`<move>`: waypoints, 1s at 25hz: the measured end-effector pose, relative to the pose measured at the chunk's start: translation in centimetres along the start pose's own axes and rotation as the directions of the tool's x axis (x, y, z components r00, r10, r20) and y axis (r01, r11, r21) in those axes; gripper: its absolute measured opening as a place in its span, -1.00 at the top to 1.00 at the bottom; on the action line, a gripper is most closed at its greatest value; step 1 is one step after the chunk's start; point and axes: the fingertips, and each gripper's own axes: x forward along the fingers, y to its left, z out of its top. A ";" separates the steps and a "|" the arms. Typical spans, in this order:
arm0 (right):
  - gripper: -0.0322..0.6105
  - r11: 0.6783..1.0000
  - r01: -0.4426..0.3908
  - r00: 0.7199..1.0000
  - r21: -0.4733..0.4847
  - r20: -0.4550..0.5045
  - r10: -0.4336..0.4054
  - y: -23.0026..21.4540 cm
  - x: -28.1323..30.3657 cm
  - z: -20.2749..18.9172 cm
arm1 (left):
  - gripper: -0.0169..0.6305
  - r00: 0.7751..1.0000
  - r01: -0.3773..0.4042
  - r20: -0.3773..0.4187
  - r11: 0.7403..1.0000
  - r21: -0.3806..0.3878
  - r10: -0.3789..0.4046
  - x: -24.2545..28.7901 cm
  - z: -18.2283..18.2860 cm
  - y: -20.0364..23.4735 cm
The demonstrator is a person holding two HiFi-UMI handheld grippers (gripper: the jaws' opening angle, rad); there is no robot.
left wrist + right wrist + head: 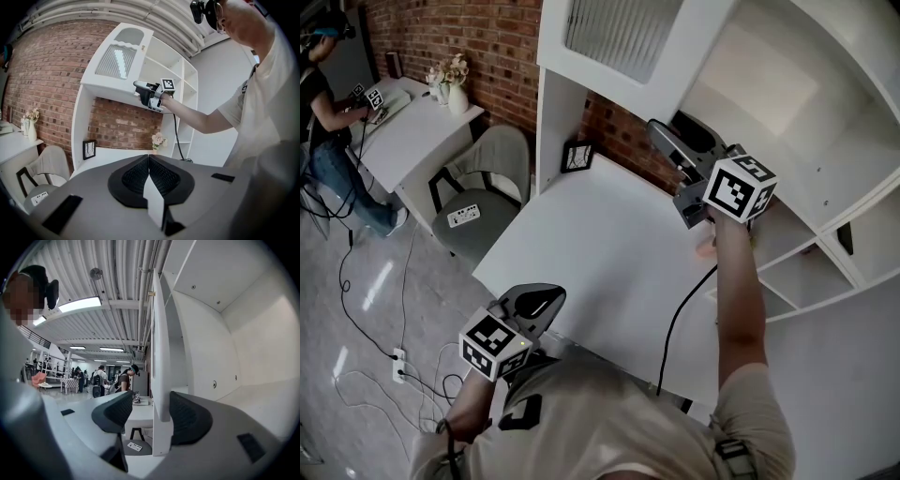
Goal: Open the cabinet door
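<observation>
Right hand-held gripper (150, 406) gapes around cabinet door (160, 343) — edge-on (face hidden).

Grey left claw (148, 161), right claw (151, 398), black pads (187, 420), marker cubes (739, 190), cable (675, 323), pale shirt (609, 422)

Cropped, tiny, or unclear
The cabinet door (623, 37) runs off the head view's top edge, and a person (323, 103) is cropped at its left edge. The framed picture (578, 157) and the flat thing (465, 216) on the chair (492, 157) are too small to read. That view cannot show whether the right hand-held gripper (667, 141) touches the door.
</observation>
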 end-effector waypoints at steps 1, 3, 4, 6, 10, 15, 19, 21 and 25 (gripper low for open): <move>0.14 1.000 -0.011 1.000 0.005 -0.003 0.011 0.0 0.0 0.0 | 0.90 1.000 -0.002 -0.001 1.000 0.001 0.002 -0.1 -0.1 0.0; 0.14 1.000 -0.002 1.000 0.007 -0.006 0.002 -0.1 0.0 0.0 | 0.90 1.000 -0.006 -0.003 1.000 0.005 0.006 -0.2 -0.3 0.0; 0.14 1.000 0.008 1.000 0.008 -0.006 -0.007 -0.2 0.1 0.0 | 0.90 1.000 -0.006 -0.004 1.000 0.008 0.006 -0.2 -0.3 0.0; 0.14 1.000 0.015 1.000 0.014 0.002 -0.015 -0.4 0.2 0.0 | 0.90 1.000 -0.003 -0.002 1.000 0.009 0.003 -0.2 -0.4 -0.2; 0.15 1.000 -0.017 1.000 0.019 0.026 0.016 -0.6 0.0 0.1 | 0.90 1.000 0.007 -0.003 1.000 0.004 -0.007 -0.2 -0.3 -0.7; 0.20 1.000 -0.028 0.998 -0.013 0.047 0.029 -0.7 -0.1 0.1 | 0.90 1.000 0.001 -0.002 1.000 -0.002 -0.001 -0.7 -0.6 -0.6; 0.36 0.995 -0.077 0.993 0.064 0.094 0.071 -1.0 -0.4 0.4 | 0.90 1.000 -0.009 -0.007 1.000 0.002 0.009 -1.1 -0.9 -0.3; 0.44 0.997 -0.056 0.995 0.049 0.086 0.052 -1.2 -0.2 0.4 | 0.90 1.000 -0.011 -0.006 1.000 0.004 0.011 -1.4 -0.9 -0.1; 0.54 0.998 0.045 0.998 -0.042 0.056 -0.042 -1.8 0.1 0.4 | 0.90 1.000 -0.006 -0.002 1.000 0.021 0.006 -1.4 -0.6 0.2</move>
